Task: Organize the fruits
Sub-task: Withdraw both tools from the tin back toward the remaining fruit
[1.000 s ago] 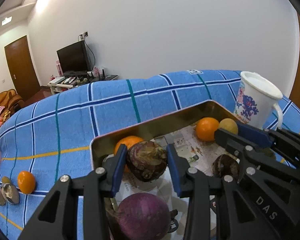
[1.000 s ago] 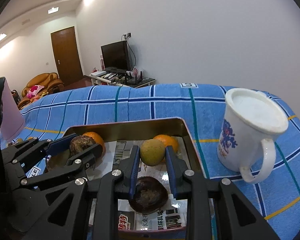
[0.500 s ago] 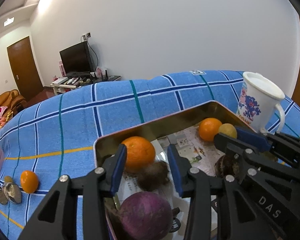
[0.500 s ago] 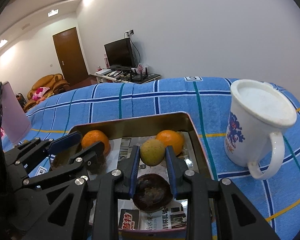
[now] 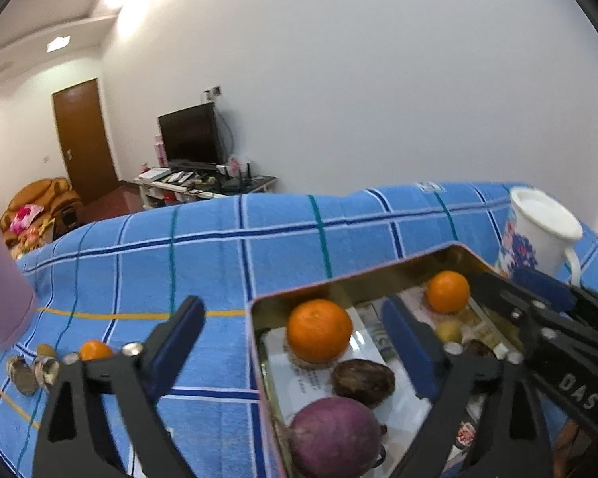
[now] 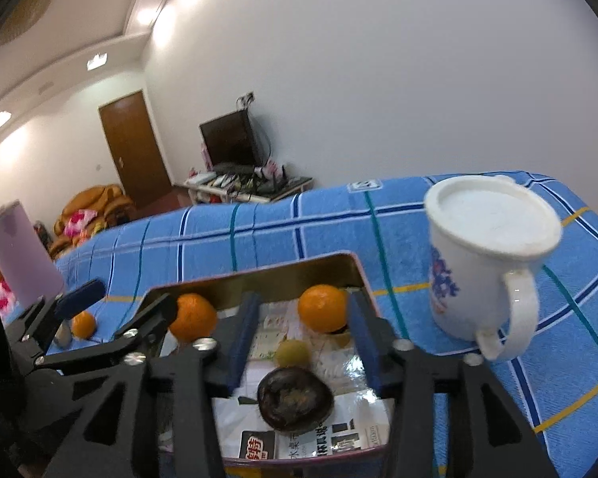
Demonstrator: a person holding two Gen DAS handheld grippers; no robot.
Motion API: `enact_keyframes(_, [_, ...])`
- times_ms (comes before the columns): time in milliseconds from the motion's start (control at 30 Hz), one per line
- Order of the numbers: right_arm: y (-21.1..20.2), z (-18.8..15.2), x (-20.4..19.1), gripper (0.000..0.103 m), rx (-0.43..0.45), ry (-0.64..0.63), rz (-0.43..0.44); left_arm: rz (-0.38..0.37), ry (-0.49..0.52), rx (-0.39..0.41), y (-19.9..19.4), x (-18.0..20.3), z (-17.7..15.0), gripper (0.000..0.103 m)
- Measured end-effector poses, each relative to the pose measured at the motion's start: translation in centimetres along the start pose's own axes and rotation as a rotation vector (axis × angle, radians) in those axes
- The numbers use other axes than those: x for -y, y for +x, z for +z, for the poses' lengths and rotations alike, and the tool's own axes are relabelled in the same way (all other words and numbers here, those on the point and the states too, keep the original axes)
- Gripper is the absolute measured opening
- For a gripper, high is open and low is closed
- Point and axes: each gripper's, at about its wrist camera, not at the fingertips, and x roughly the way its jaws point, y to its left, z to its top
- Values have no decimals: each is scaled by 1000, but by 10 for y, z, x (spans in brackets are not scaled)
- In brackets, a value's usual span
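Observation:
A gold tin (image 5: 339,279) lined with printed paper holds two oranges (image 5: 319,330) (image 5: 447,291), a dark brown fruit (image 5: 362,376), a purple round fruit (image 5: 335,434) and a small yellow-green fruit (image 6: 292,352). My left gripper (image 5: 291,304) hangs over the tin's left rim. Its jaws are opening wide, with nothing pressed between them. The brown fruit lies loose below it. Over the tin's right half, the jaws of my right gripper (image 6: 303,298) are opening too. The yellow-green fruit and another dark brown fruit (image 6: 295,398) rest in the tin beneath its fingers, untouched.
A white mug (image 6: 486,255) with a blue print stands right of the tin. On the blue checked cloth (image 5: 203,263) to the left lie a small orange (image 5: 93,349) and some shell halves (image 5: 24,374). A pink cup (image 6: 24,263) stands at the far left.
The left gripper let the dark brown fruit drop into the tin and spread wide. The right gripper opened off the yellow-green fruit, which now lies in the tin. Both pulled back slightly.

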Motion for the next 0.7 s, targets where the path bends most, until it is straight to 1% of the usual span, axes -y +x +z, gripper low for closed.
enact_keyframes(33, [-3,1,3,66,11,22,5,-1,-23,3,-1,-5,1,103])
enact_keyframes(67, [-4,2,6,76,19,43,15,-12,-39,3,-1,-9,2,103])
enact_keyframes(133, [-9,3,10,82,42,78,44,-35,-33,-2,-3,-11,2,103])
enact_keyframes(233, [-18,5,2,82,88,57,27,-15,26,17,-8,-6,1,103])
enact_keyframes(300, [-26,4,-3,82,150,29,-4,14,60,49,-15,-7,0,103])
enact_keyframes(367, [-36,3,-10,82,225,2,-34,26,59,70,-22,-12,1,103])
enact_keyframes(433, [-41,1,-13,82,270,-16,-58,39,43,78,-26,-20,1,103])
enact_keyframes(500, [-44,0,-17,82,291,-31,-72,61,28,89,-30,-29,2,103])
enact_keyframes(567, [-47,0,-21,82,302,-41,-80,103,28,119,-38,-39,0,103])
enact_keyframes(700, [-60,-3,-25,82,353,-48,-97,128,103,152,-44,-51,0,103])
